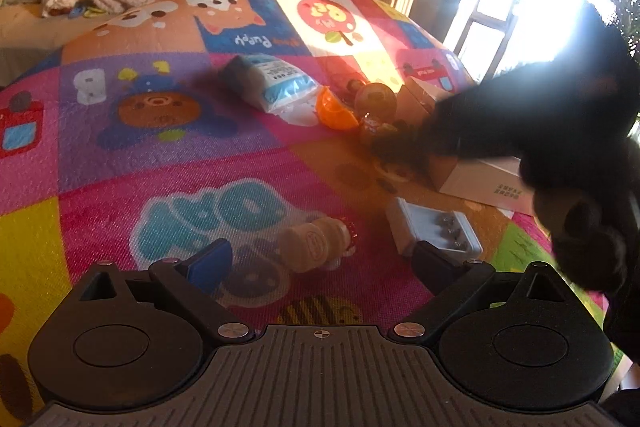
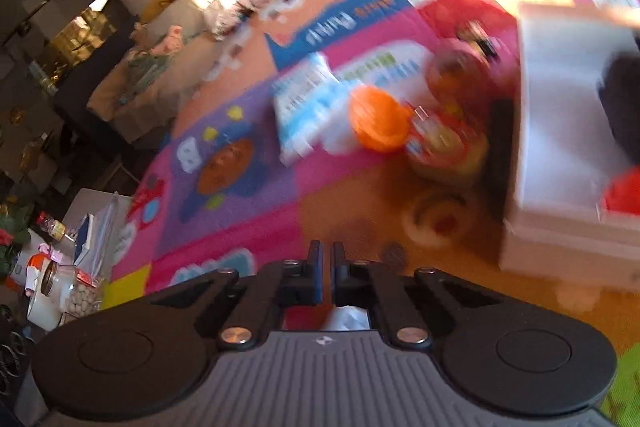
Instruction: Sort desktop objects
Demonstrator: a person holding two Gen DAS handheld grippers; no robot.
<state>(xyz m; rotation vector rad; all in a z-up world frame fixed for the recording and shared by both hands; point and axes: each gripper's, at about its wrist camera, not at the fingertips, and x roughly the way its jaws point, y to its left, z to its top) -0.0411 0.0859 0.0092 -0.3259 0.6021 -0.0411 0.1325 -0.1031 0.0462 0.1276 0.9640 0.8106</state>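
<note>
We find the work surface to be a bright patchwork play mat (image 1: 168,163) strewn with small items awaiting sorting. The left gripper (image 1: 320,259) hangs low over the near part of the mat with its jaws released and spread wide, nothing between them. Just beyond its fingertips lies a small pale bottle (image 1: 316,243) on its side, and to the right of that a light blue case (image 1: 434,229) with small metal pieces inside.

Farther off we note a blue-and-white packet (image 1: 276,87), an orange bowl (image 1: 334,111) touching its right end, and round snack cups (image 1: 378,99) beside the bowl. A white box (image 1: 480,183), open at the top, sits at the right; it appears to be the receiving container, and a red object (image 2: 622,191) and a dark one already lie in it, judging from the right wrist view.

The right gripper (image 2: 328,267) shows its jaws clenched almost together with nothing seen between the tips. Its view is heavily blurred, so finer detail there cannot be read. In the left view it appears as a dark blurred mass reaching toward the cups beside the box.

In our judgement the step in hand is a fresh pick. For the left side, the bottle is the nearest candidate: we advise centring the spread jaws across its narrow width, not along its length, since it can roll. The right jaws must open before meeting the cups, and should approach without nudging the bowl.
</note>
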